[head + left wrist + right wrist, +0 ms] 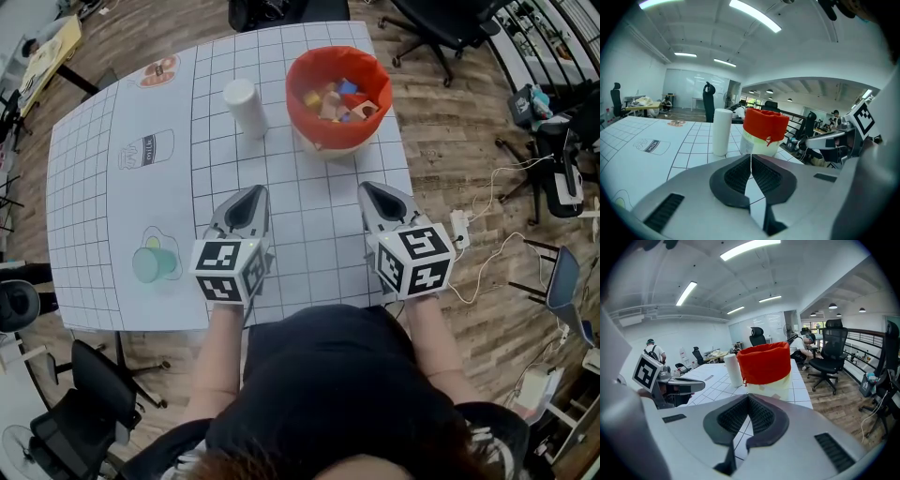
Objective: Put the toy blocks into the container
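Observation:
The container (319,131), a pale tub lined with red cloth, stands at the table's far right and holds several coloured toy blocks (337,100). I see no block on the mat outside it. My left gripper (255,194) and right gripper (367,190) hover side by side over the near part of the table, both pointing at the container and well short of it. Both are shut with nothing between their jaws. The container (765,131) lies straight ahead of the left gripper (751,157). It also fills the middle of the right gripper view (765,365), beyond the right gripper (748,397).
A white cylinder (246,106) stands upright just left of the container. A green cup (155,263) sits near the table's left front. The grid mat (112,206) carries printed pictures. Office chairs (441,23) and floor cables (497,202) surround the table.

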`<state>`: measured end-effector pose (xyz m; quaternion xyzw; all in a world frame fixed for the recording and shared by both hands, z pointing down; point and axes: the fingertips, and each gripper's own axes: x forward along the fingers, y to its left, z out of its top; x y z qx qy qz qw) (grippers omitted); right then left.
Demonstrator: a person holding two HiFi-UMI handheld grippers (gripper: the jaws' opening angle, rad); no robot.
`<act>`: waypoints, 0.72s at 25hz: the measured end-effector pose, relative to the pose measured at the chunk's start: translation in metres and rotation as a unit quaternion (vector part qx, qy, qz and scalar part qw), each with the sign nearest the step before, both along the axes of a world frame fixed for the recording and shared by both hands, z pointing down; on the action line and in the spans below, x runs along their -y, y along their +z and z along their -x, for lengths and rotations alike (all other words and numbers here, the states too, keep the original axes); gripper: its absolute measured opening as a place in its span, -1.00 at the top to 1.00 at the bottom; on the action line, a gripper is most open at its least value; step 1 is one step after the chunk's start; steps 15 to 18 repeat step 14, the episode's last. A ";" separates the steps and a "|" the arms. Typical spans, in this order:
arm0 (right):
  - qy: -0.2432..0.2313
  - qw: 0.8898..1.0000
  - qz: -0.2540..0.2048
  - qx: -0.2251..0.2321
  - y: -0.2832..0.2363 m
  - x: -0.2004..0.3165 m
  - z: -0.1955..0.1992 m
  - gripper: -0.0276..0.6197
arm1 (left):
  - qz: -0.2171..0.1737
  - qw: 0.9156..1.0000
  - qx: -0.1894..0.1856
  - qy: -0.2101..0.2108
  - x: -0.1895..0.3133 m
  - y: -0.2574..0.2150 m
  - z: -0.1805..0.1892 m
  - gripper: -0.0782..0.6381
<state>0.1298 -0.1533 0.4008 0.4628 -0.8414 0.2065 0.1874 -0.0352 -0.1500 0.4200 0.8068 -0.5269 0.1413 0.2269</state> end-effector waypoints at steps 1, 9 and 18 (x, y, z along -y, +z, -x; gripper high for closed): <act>0.000 1.000 0.001 0.002 -0.001 0.000 0.001 0.87 | 0.001 1.000 0.000 0.001 0.000 0.000 0.000 0.69; -0.002 1.000 -0.001 0.000 -0.003 -0.004 -0.001 0.87 | 0.000 1.000 0.000 0.006 -0.004 -0.001 -0.004 0.69; -0.004 1.000 -0.004 0.000 -0.005 -0.009 0.000 0.87 | -0.002 1.000 0.000 0.008 -0.008 -0.002 -0.006 0.69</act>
